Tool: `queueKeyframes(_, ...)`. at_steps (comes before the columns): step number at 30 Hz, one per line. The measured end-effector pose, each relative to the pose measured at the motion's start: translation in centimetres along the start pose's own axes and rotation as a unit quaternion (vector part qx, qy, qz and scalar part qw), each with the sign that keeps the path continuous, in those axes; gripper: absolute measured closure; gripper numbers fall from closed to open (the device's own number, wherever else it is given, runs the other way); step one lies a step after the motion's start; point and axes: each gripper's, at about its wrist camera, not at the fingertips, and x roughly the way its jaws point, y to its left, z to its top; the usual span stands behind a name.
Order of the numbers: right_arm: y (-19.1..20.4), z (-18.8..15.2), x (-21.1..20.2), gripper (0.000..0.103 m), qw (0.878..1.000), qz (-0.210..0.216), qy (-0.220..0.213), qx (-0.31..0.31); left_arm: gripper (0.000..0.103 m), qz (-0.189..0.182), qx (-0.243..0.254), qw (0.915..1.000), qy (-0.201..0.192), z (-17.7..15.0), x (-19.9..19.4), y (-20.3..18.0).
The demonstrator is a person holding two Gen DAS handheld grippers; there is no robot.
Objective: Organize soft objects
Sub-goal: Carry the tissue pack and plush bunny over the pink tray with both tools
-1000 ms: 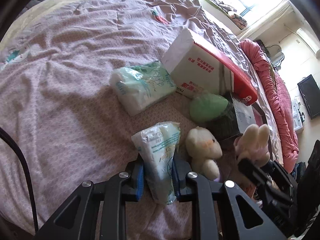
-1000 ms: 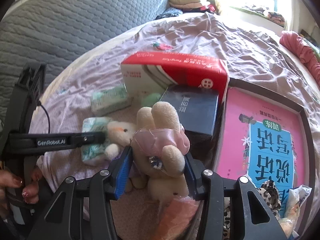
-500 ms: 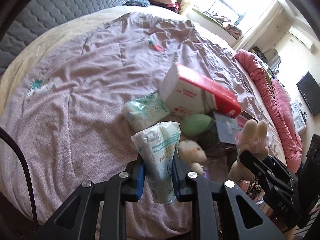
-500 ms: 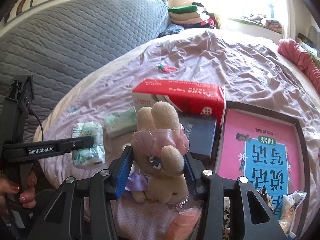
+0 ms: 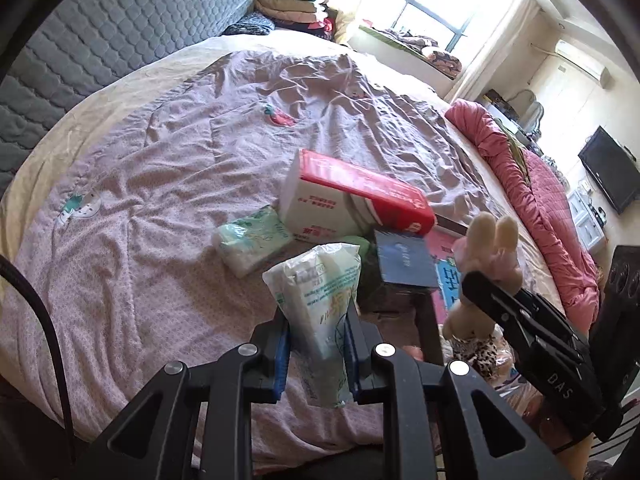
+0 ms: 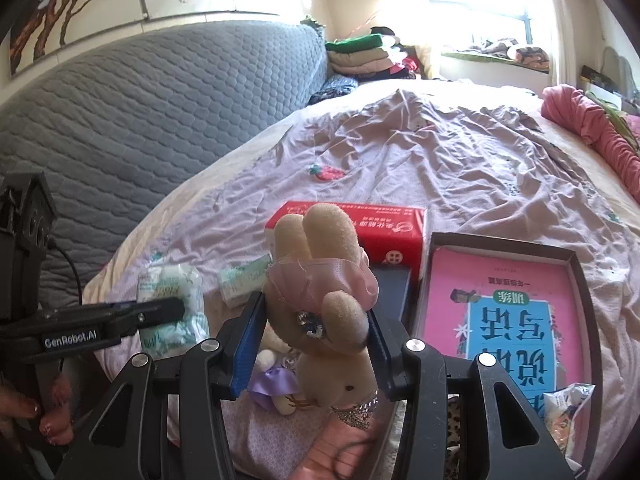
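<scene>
My left gripper [image 5: 316, 344] is shut on a white and green tissue pack [image 5: 320, 304] and holds it up above the near edge of the bed. It also shows in the right wrist view [image 6: 172, 316]. My right gripper [image 6: 312, 344] is shut on a beige plush rabbit [image 6: 324, 312] with a pink bow, ears up, lifted over the bed edge. The rabbit also shows at the right of the left wrist view [image 5: 486, 248]. A second small plush [image 6: 276, 380] with a purple bow lies under the rabbit.
On the pink bedspread [image 5: 168, 184] lie a second tissue pack [image 5: 252, 240], a red and white tissue box [image 5: 348, 204], a dark blue book [image 5: 404, 260] and a dark tray [image 6: 576, 264] with a pink book [image 6: 504, 308]. A grey headboard [image 6: 160, 120] stands behind.
Both grippers have risen and drawn back from the bed with their loads. The tissue pack and the rabbit now hang above the bedspread, and the small plush stays behind.
</scene>
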Motion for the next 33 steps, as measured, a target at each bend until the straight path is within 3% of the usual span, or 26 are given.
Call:
queueKeyframes(18,-3.3,-0.2,-4.4,0.053,0.998,-0.015,-0.027,0.050,0.080,-0.017,0.059,0.9981,0.000,-1.3,-1.1,-6.0)
queueKeyframes(33,-9.0,-1.5,-10.2,0.054,0.990,-0.043,-0.058,0.124,0.080,-0.039,0.113,0.9928,0.002,-2.4,-1.7,-11.6)
